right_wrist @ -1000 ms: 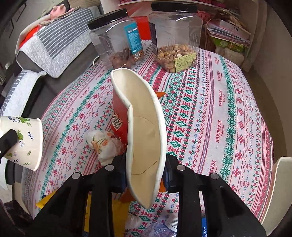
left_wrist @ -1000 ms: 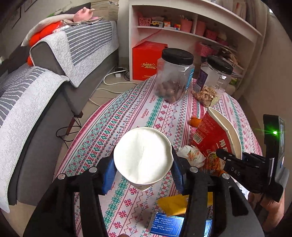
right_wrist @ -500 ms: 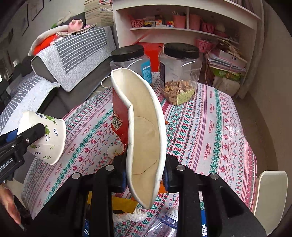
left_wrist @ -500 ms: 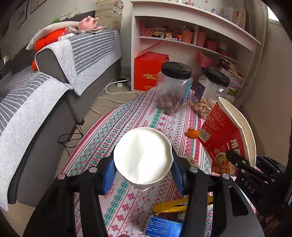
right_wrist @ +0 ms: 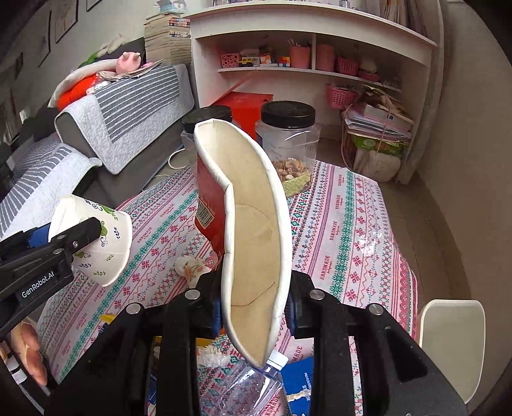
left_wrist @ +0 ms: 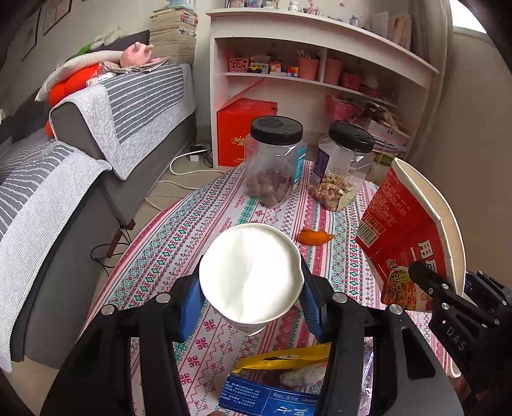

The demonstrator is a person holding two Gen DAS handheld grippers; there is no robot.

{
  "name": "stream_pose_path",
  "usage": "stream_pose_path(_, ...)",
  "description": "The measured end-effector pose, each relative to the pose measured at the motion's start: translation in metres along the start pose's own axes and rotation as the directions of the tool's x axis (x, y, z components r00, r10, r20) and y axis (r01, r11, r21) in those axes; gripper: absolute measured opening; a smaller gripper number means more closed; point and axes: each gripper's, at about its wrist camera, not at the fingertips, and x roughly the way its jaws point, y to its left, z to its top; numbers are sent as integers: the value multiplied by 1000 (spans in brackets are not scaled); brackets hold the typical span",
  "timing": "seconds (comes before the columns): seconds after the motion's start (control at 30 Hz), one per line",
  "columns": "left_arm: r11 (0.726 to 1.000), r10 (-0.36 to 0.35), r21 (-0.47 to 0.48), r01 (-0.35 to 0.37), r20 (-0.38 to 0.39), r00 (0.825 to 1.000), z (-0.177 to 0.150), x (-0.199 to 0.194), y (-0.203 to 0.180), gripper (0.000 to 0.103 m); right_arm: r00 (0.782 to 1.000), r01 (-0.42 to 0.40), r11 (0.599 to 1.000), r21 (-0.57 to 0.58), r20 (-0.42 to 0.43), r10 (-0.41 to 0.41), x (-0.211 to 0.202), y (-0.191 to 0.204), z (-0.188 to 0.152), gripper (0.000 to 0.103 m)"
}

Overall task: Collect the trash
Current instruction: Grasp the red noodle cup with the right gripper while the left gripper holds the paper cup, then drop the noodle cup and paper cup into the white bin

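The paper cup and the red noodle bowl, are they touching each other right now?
Apart. The right wrist view shows the paper cup in the left gripper well left of the noodle bowl, with tablecloth showing between them.

Soft, even daylight fills both sharp fisheye views, brightest at a window (left_wrist: 467,19) top right, with curved, dark-vignetted edges.

Both my wrist cameras look forward and steeply down along their fingers, close over the patterned tablecloth (left_wrist: 179,243), facing the white shelf (right_wrist: 307,19) and sofa (left_wrist: 134,105). Left view catches my right gripper (left_wrist: 448,288) at right edge; right view catches my left gripper (right_wrist: 60,243). Both share the two jars (left_wrist: 275,163).
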Motion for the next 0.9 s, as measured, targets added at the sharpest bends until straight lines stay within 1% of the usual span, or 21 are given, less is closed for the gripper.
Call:
stream_pose_path(0.2, 999, -28, 29, 27, 20, 999, 0, -8, -21, 52, 999, 41, 997, 57, 17, -43, -15, -30, -4, 27)
stream_pose_path(0.5, 995, -74, 67, 72, 28, 997, -3, -11, -60, 52, 989, 138, 978, 157, 40, -145, -44, -88, -19, 28)
stream_pose_path(0.63, 992, -99, 84, 96, 32, 995, -5, -14, -78, 52, 976, 203, 960, 192, 38, -213, -57, -116, -29, 28)
stream_pose_path(0.77, 987, -126, 106, 121, 34, 991, -7, -18, -97, 52, 960, 263, 930, 256, 30, -279, -75, -150, -42, 28)
stream_pose_path(0.9, 980, -149, 139, 143, 36, 988, -11, -22, -115, 52, 935, 331, 891, 311, 21, -354, -93, -182, -55, 28)
